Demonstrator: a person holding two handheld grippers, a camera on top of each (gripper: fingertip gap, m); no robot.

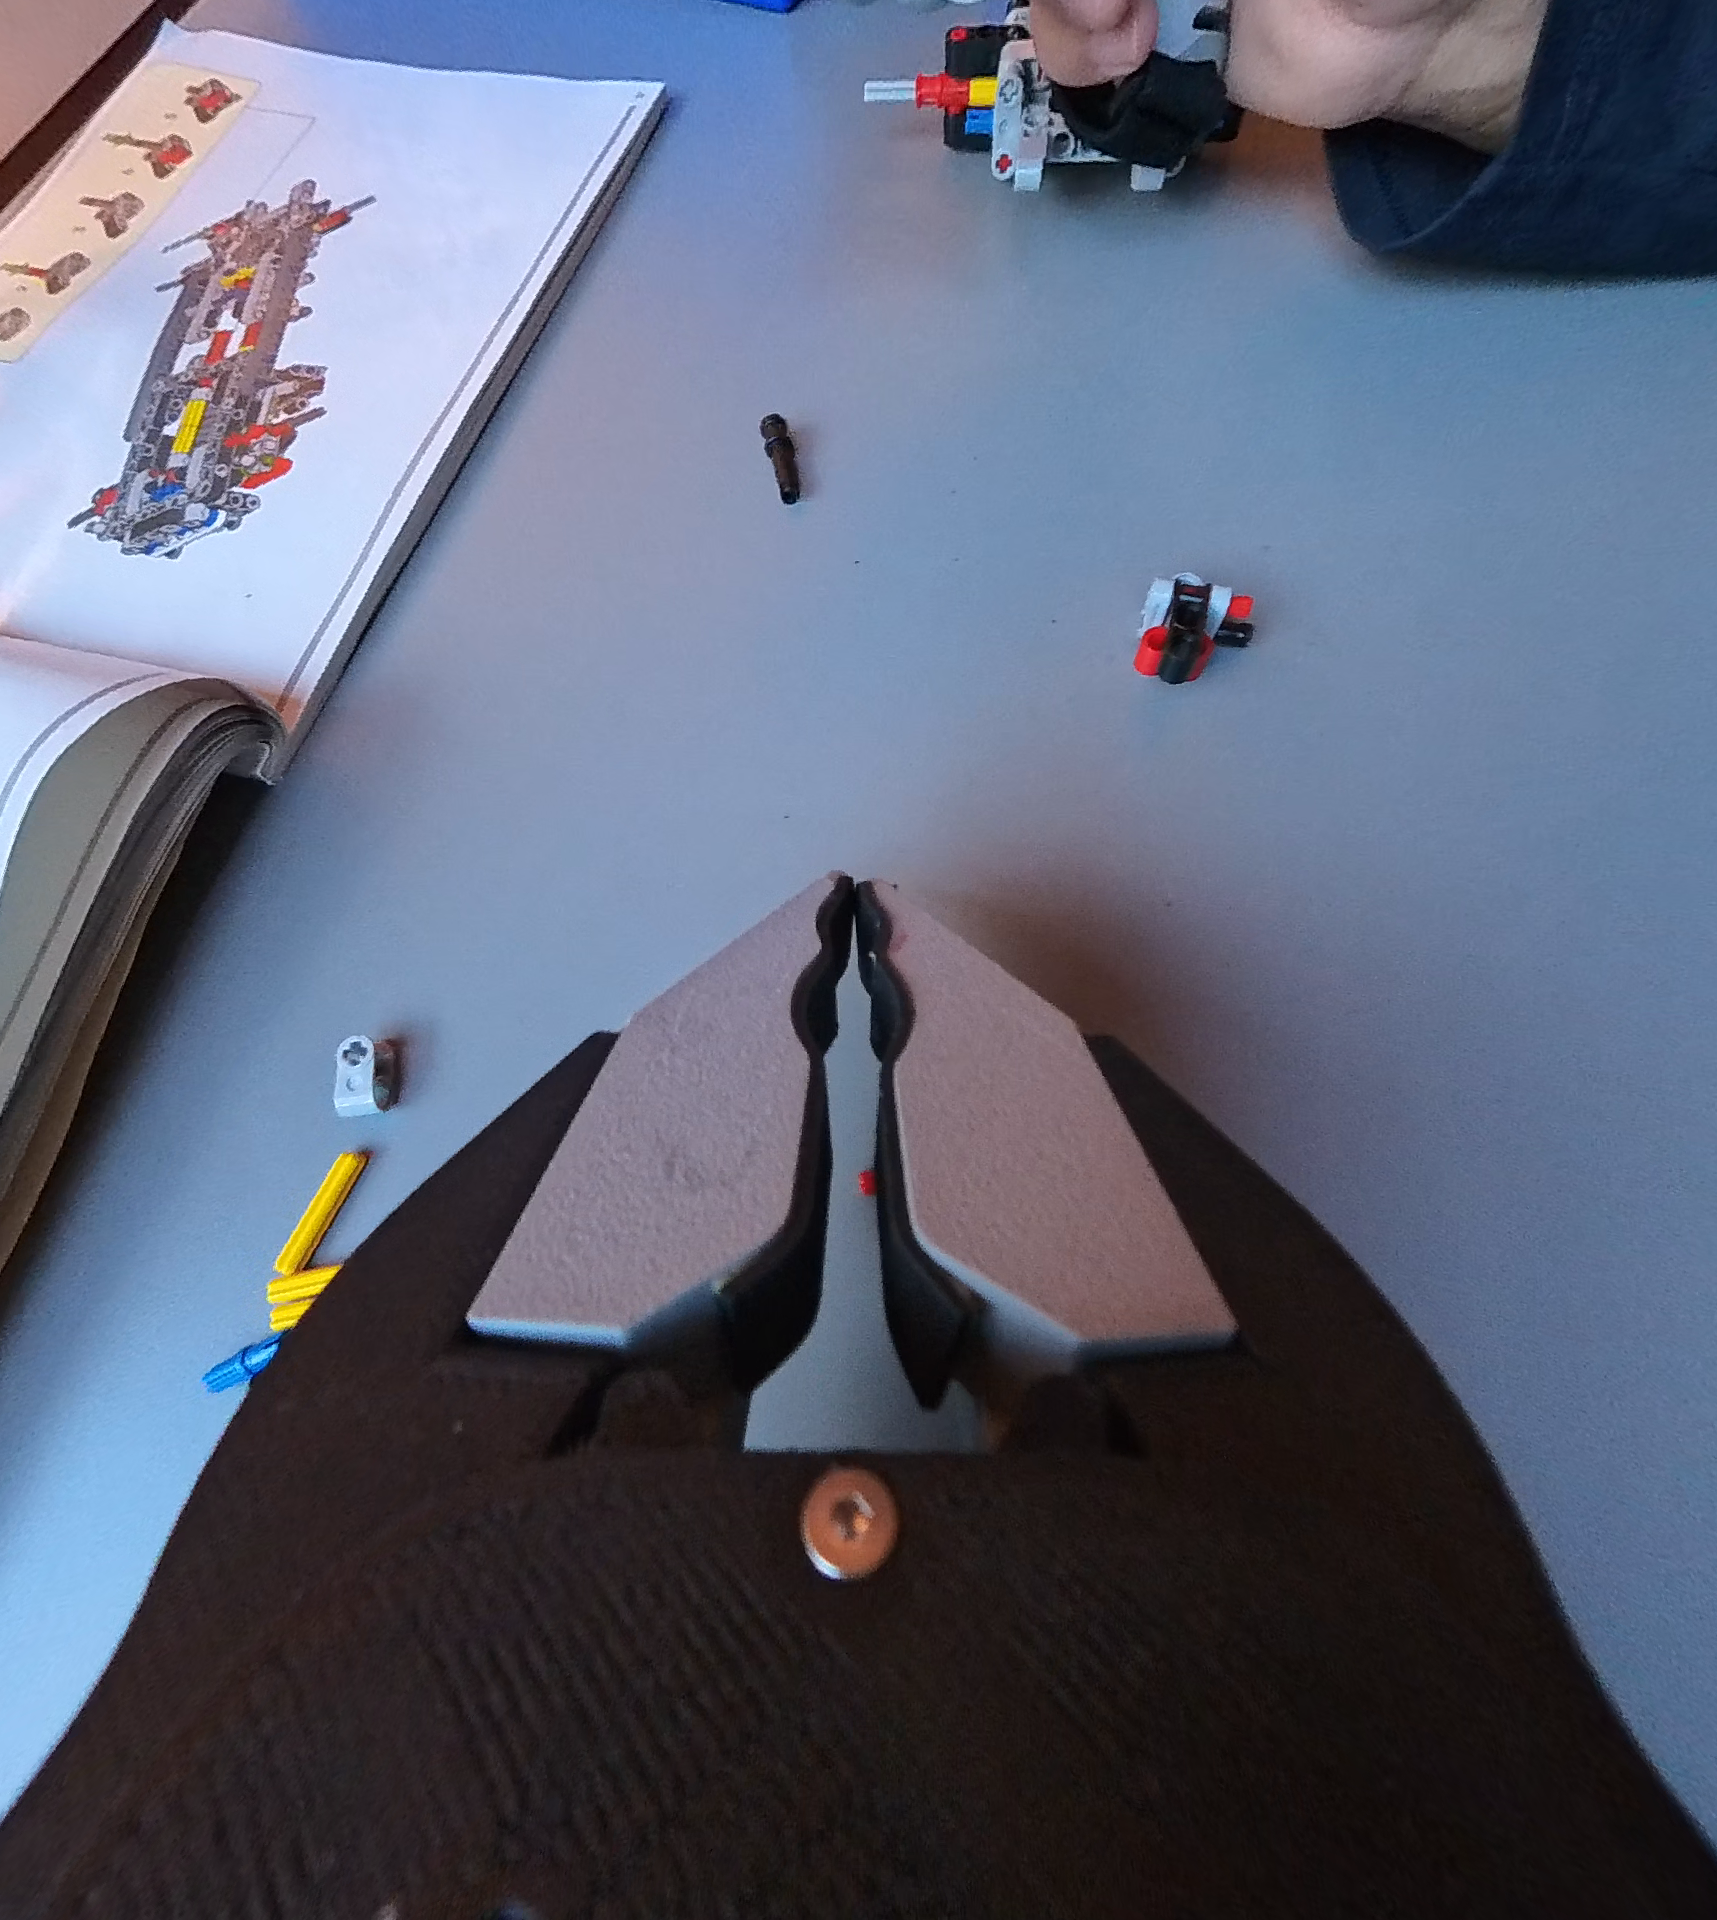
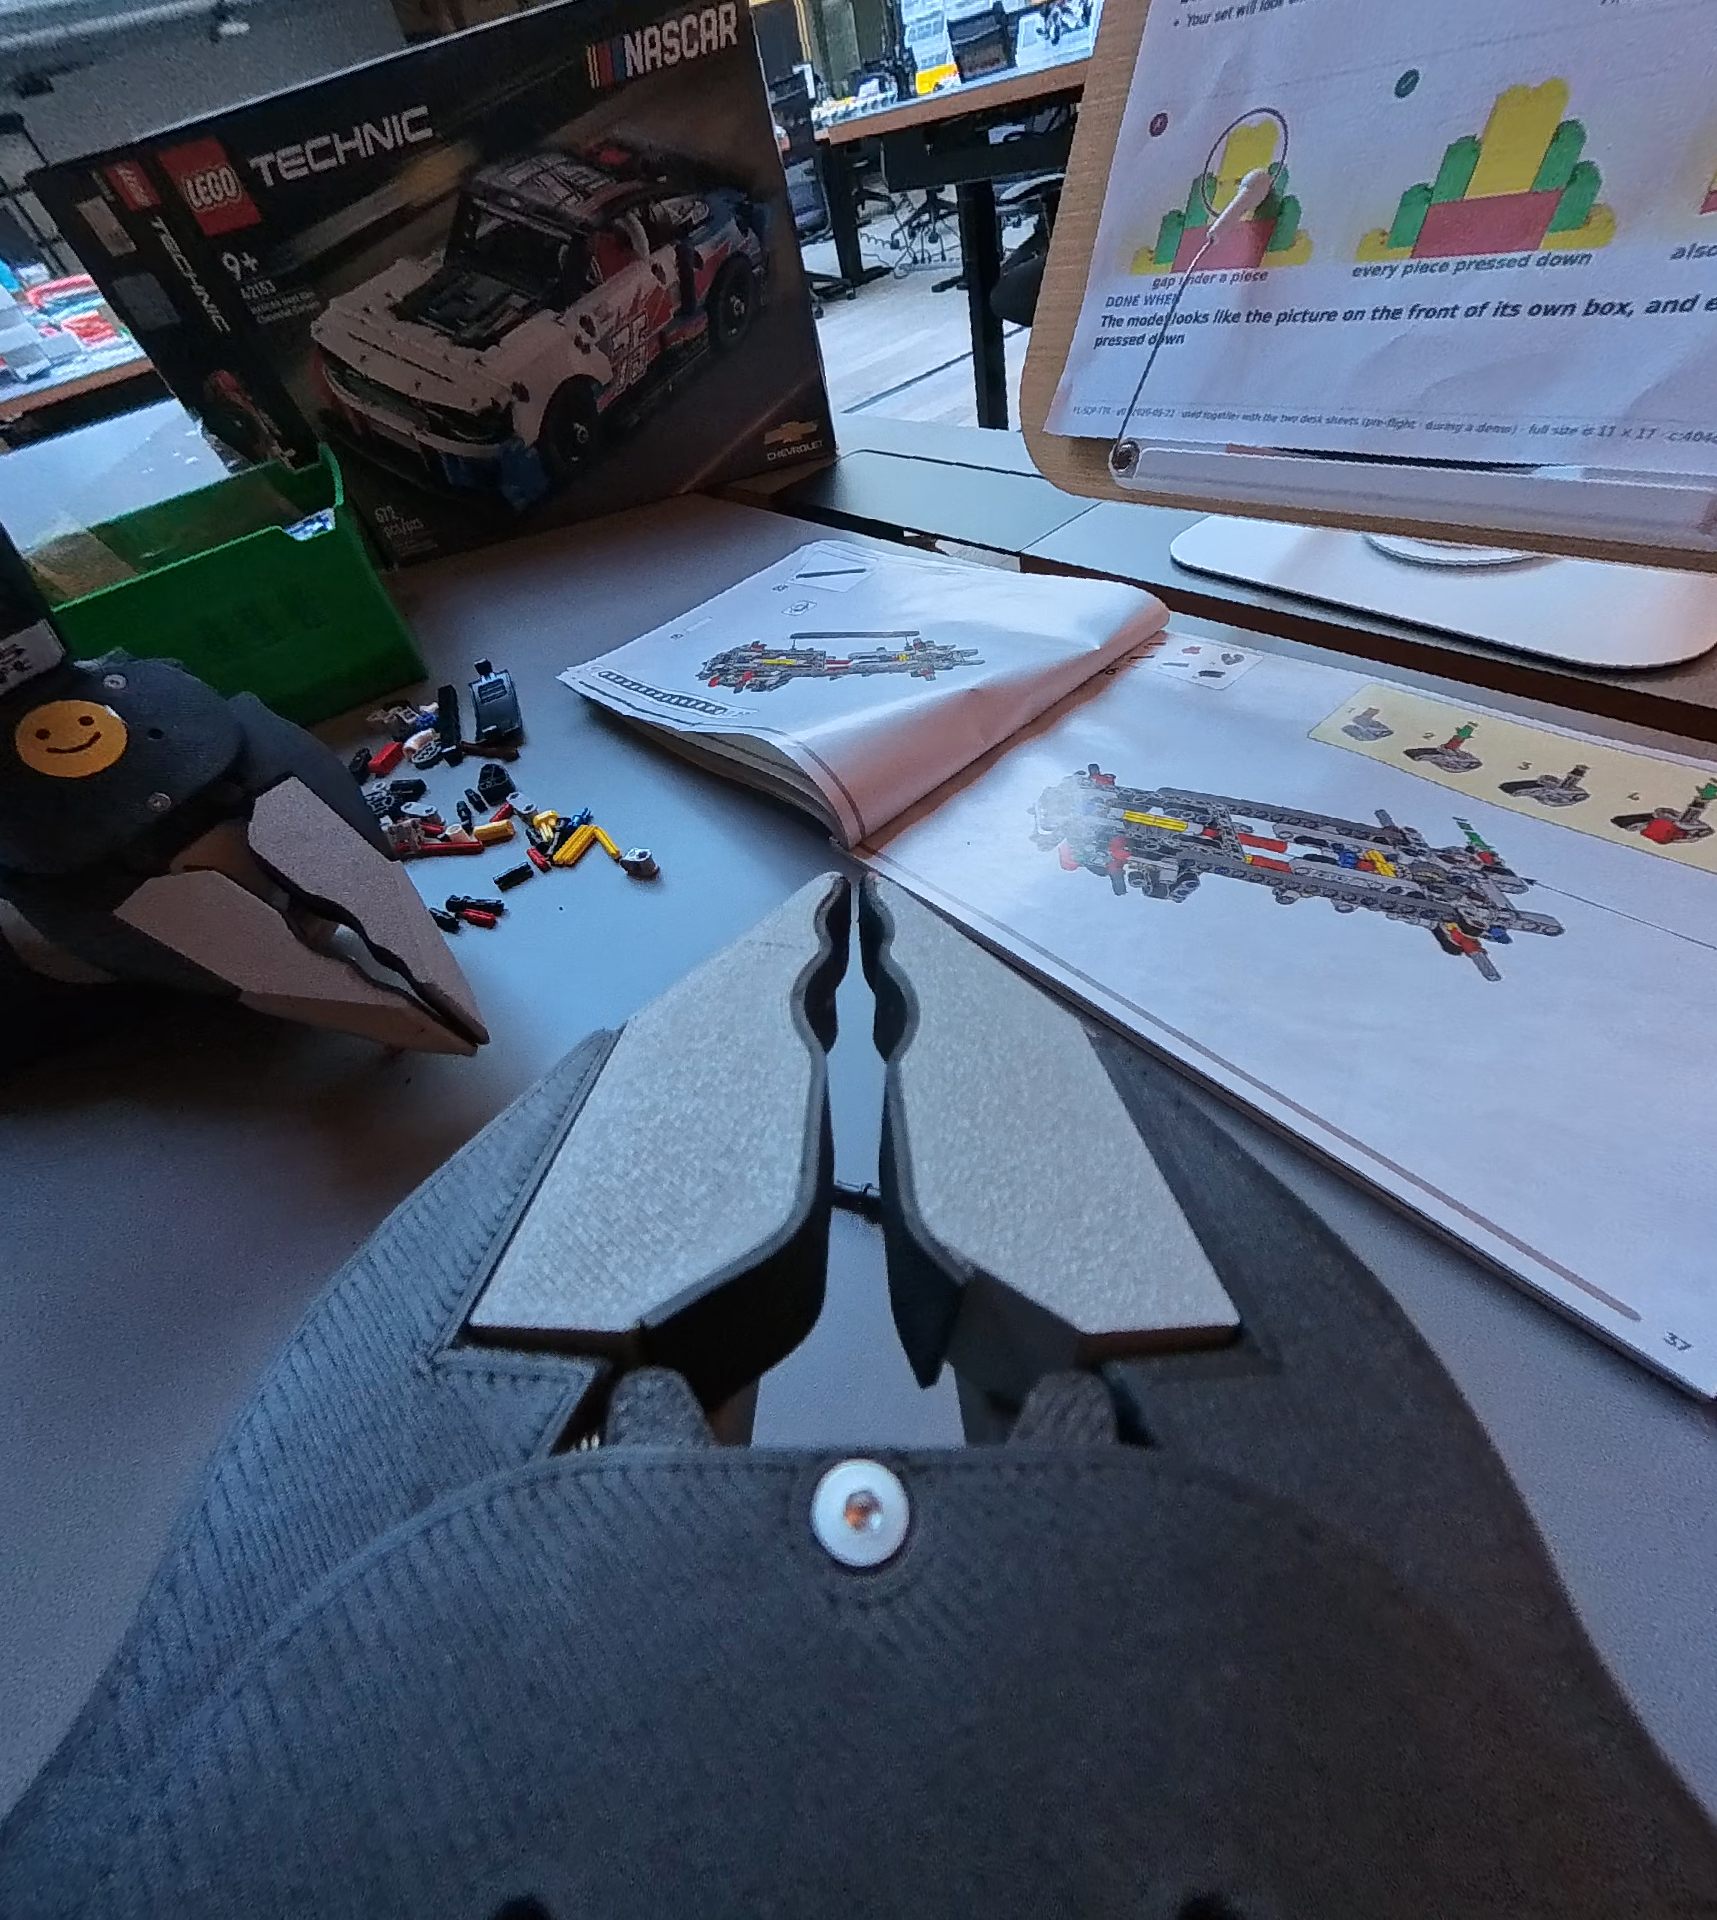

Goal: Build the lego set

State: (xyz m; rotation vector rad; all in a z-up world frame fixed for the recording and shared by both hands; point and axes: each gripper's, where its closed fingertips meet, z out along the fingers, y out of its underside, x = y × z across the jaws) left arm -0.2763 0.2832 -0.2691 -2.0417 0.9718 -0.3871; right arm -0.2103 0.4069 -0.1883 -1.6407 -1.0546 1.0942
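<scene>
My left gripper [image 1: 854,888] is shut with nothing between its pads, low over the grey table [image 1: 1041,779]. It also shows in the right wrist view [image 2: 464,1029], tips shut and resting on the table. A black pin [image 1: 781,457] lies ahead of it, and a small red, black and grey assembly [image 1: 1192,627] lies ahead to the right. A grey connector [image 1: 362,1075], yellow axles [image 1: 314,1231] and a blue pin [image 1: 241,1363] lie to its left. My right gripper [image 2: 854,885] is shut and empty, just short of the open instruction booklet [image 2: 1353,997].
A person's hand [image 1: 1301,52] in a dark sleeve holds a partly built model [image 1: 1020,114] at the far edge. The booklet [image 1: 210,343] lies at left. A pile of small parts [image 2: 480,810], a green bin [image 2: 241,613], the set's box [image 2: 480,281] and a sheet on a stand [image 2: 1456,239] lie beyond. The grey connector [image 1: 362,1075] sits 10 cm or so from the ends of my left fingers.
</scene>
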